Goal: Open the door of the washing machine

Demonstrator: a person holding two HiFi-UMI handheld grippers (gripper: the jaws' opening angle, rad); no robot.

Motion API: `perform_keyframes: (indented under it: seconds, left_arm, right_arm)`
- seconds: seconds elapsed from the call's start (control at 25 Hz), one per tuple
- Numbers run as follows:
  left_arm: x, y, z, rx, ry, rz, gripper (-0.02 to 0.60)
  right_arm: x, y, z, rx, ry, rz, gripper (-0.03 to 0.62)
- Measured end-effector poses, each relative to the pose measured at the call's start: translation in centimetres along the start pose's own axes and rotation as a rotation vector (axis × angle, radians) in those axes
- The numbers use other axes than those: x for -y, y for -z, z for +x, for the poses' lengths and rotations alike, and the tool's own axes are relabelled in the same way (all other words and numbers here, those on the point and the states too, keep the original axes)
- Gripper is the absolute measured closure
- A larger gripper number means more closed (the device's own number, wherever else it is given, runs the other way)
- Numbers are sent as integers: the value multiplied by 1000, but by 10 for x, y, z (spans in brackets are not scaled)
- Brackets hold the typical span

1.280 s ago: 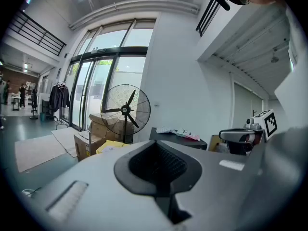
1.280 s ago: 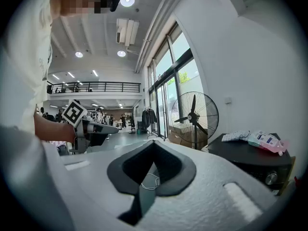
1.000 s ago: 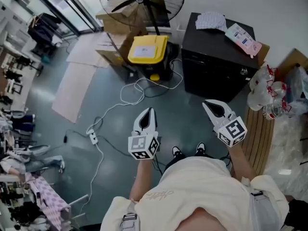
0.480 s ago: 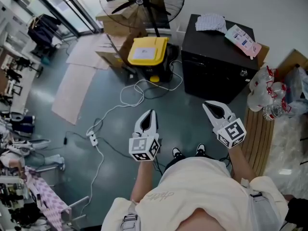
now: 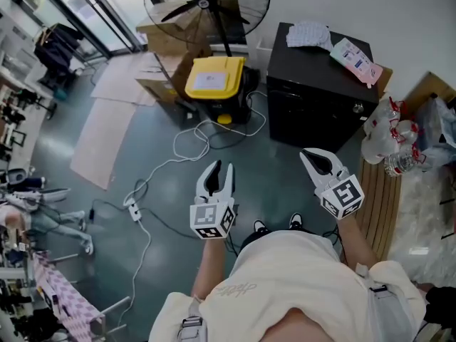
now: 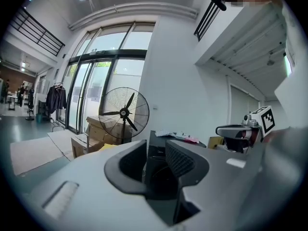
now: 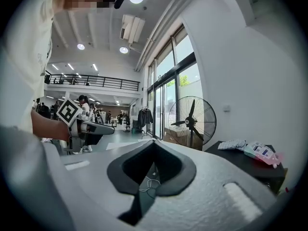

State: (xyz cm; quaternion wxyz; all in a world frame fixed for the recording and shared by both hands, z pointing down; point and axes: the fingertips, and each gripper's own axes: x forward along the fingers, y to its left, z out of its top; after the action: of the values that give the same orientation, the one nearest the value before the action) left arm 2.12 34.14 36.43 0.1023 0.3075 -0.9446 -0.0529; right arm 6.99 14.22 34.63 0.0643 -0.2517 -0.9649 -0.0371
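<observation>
As things stand: both grippers hang well apart from the machine, so the reach is yet to come.
Left gripper point(image 5: 217, 168): lower centre of the head view; fingers have just been opening and are now spread, with nothing between them.
Right gripper point(image 5: 308, 155): right of centre; fingers pressed together, empty.
Washing machine point(image 5: 313, 105): black cabinet on the floor, upper right.
Door point(image 6: 160, 177): round, dark, apparently closed; handle not made out.
Doing it well: bring the spread left fingers level to the door's edge, then pull along the hinge's arc.
</observation>
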Motion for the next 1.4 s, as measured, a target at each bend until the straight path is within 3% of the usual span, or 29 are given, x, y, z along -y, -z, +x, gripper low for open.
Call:
perform_keyframes:
  seconds: [0.16, 0.32, 0.76, 1.04, 1.4]
  left_arm:
    - [-14, -4, -4, 12, 17, 6, 411]
    - [-29, -12, -12, 63, 60, -37, 407]
    - [-51, 20, -23, 9, 120, -59, 410]
    - [-61, 27, -11, -13, 102, -55, 411]
    - [-101, 17, 40, -36, 41, -48, 416]
  right_arm:
    - [-8, -1, 10, 0, 21, 16, 592]
    - [-24, 2, 23, -6, 32, 43, 592]
    - [-44, 26, 41, -60, 75, 96, 592]
    - [-41, 33, 67, -72, 41, 103, 592]
    - [4, 42, 140, -59, -4, 80, 592]
